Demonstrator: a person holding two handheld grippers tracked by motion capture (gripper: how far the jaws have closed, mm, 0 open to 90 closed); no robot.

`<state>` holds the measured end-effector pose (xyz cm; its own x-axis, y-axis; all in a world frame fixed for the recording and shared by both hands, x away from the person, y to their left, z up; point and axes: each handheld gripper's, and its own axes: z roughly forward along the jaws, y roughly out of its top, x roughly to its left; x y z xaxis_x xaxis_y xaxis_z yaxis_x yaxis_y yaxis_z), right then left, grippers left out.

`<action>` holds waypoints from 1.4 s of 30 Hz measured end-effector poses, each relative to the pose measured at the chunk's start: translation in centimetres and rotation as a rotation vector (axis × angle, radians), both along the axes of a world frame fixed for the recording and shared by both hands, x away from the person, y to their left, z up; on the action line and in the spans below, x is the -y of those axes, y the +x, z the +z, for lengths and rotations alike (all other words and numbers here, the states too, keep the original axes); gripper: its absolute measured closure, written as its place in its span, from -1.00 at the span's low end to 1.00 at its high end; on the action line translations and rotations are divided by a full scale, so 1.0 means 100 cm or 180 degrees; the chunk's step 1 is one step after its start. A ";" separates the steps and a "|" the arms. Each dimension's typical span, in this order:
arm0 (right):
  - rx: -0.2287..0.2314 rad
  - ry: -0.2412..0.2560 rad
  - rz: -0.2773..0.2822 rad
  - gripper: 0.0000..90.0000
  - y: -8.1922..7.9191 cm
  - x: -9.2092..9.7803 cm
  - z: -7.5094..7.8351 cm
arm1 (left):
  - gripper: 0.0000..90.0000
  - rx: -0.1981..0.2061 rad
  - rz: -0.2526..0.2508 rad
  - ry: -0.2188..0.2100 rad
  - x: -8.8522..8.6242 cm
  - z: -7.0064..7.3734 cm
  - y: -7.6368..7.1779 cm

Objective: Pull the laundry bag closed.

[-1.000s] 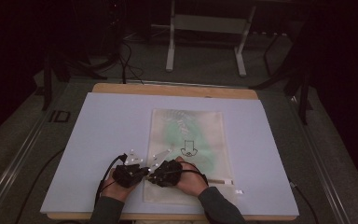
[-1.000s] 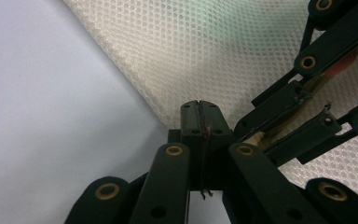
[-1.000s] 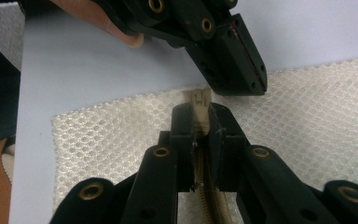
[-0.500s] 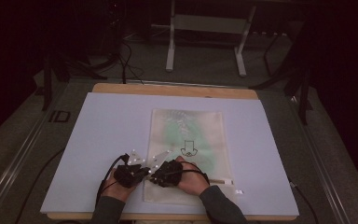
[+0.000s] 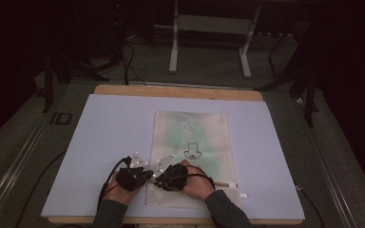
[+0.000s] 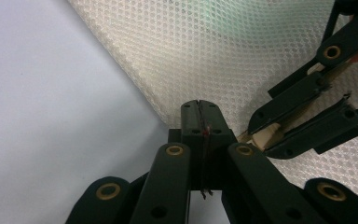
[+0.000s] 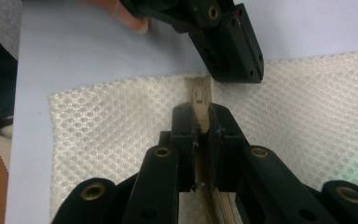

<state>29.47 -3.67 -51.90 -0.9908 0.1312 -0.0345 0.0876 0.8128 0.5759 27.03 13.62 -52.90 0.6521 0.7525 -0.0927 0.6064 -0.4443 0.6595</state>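
A white mesh zip bag (image 5: 195,137) with green contents and a printed arrow lies flat on the pale table (image 5: 114,123). My left gripper (image 5: 146,175) is at the bag's near left corner. In the left gripper view it (image 6: 199,106) is shut on the mesh edge (image 6: 223,51). My right gripper (image 5: 157,182) faces it from the right, almost touching. In the right gripper view it (image 7: 200,112) is shut on the beige zipper end (image 7: 198,92) of the bag (image 7: 307,102). The left gripper (image 7: 235,74) sits just beyond that zipper end. The right gripper (image 6: 261,136) also appears holding the beige strip.
A wooden board edge (image 5: 176,90) shows behind the table sheet. Beyond it stand a metal stand (image 5: 209,28) and cables on a dark floor (image 5: 123,57). A small white tag (image 5: 243,194) lies by the bag's near right corner.
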 end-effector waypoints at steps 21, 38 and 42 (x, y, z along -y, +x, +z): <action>0.0151 -0.0133 0.0035 0.83 -0.006 0.009 0.003 | 0.99 -0.0018 0.0011 0.0013 0.000 0.001 0.000; 0.0218 -0.0232 0.0049 0.83 -0.009 0.017 0.005 | 0.99 -0.0020 0.0014 0.0023 0.001 0.001 0.000; 0.0242 -0.0277 0.0055 0.83 -0.011 0.019 0.006 | 0.99 -0.0017 0.0013 0.0028 0.001 0.001 0.000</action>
<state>28.41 -5.56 -51.27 -0.9869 0.1074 -0.1201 0.0319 0.8610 0.5076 27.02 13.56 -52.79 0.6485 0.7559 -0.0896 0.6118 -0.4475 0.6523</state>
